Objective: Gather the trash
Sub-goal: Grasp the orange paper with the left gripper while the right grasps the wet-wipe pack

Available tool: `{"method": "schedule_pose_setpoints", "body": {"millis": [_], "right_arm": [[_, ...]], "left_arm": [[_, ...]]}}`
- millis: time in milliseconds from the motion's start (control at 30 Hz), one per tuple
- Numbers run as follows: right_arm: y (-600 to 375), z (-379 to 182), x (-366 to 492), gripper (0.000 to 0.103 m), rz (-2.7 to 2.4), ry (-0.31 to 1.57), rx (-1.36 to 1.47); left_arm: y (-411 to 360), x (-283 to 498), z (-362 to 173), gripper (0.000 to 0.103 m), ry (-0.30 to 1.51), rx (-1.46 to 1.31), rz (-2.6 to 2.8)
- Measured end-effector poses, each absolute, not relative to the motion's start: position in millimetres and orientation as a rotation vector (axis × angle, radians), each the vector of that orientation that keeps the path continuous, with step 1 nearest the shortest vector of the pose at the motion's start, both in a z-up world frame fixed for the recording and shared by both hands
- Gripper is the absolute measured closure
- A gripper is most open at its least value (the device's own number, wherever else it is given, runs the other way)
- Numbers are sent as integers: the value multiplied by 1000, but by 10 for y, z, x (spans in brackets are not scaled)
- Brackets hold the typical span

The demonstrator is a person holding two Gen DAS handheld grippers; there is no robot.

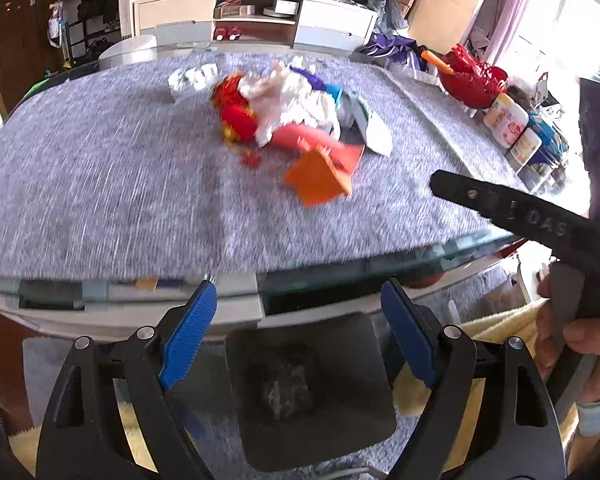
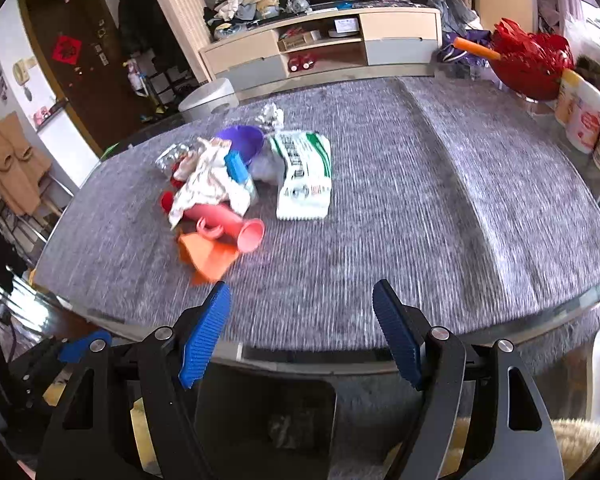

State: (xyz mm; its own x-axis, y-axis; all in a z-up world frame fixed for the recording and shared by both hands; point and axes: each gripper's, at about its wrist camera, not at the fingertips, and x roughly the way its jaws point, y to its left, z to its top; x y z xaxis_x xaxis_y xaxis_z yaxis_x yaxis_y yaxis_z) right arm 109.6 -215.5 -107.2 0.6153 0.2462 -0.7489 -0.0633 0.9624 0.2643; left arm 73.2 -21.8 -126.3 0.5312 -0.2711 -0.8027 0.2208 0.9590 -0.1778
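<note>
Both of your grippers hang at the near table edge with fingers spread and nothing between them: left gripper [image 1: 298,320], right gripper [image 2: 302,330]. The trash pile [image 2: 236,184] lies mid-table on the grey cloth [image 2: 420,220], well apart from both tools, with a dark bin [image 1: 312,392] below the edge, under your left gripper.

we see our right gripper [image 2: 300,312] spread wide, empty, near the trash pile [image 2: 236,184] on the grey table [image 2: 440,220].
</note>
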Motion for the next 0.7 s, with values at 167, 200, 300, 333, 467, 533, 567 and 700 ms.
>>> {"method": "schedule_pose_setpoints", "body": {"millis": [167, 200, 300, 333, 467, 533, 567, 700], "right_arm": [[-2209, -1066, 1376, 29, 160, 894, 229], [-2209, -1067, 1418, 29, 160, 895, 228], [-2193, -1086, 1575, 29, 164, 900, 224], [-2185, -1097, 1621, 29, 165, 902, 222], [-2142, -1161, 1820, 29, 176, 917, 221], [-2117, -1215, 1905, 29, 177, 928, 214], [-2111, -1240, 1931, 29, 177, 933, 214], [-2065, -1333, 2042, 29, 182, 951, 210]], "left_arm": [[-345, 952, -1213, 23, 955, -52, -317], [-351, 994, -1219, 23, 955, -57, -321], [-375, 1161, -1240, 23, 962, -71, -327], [-384, 1217, -1253, 24, 964, -76, -328], [-417, 1400, -1313, 25, 976, -89, -338], [-450, 1486, -1356, 28, 987, -90, -347], [-467, 1525, -1384, 29, 993, -90, -350], [-496, 1637, -1464, 30, 1009, -90, -352]]}}
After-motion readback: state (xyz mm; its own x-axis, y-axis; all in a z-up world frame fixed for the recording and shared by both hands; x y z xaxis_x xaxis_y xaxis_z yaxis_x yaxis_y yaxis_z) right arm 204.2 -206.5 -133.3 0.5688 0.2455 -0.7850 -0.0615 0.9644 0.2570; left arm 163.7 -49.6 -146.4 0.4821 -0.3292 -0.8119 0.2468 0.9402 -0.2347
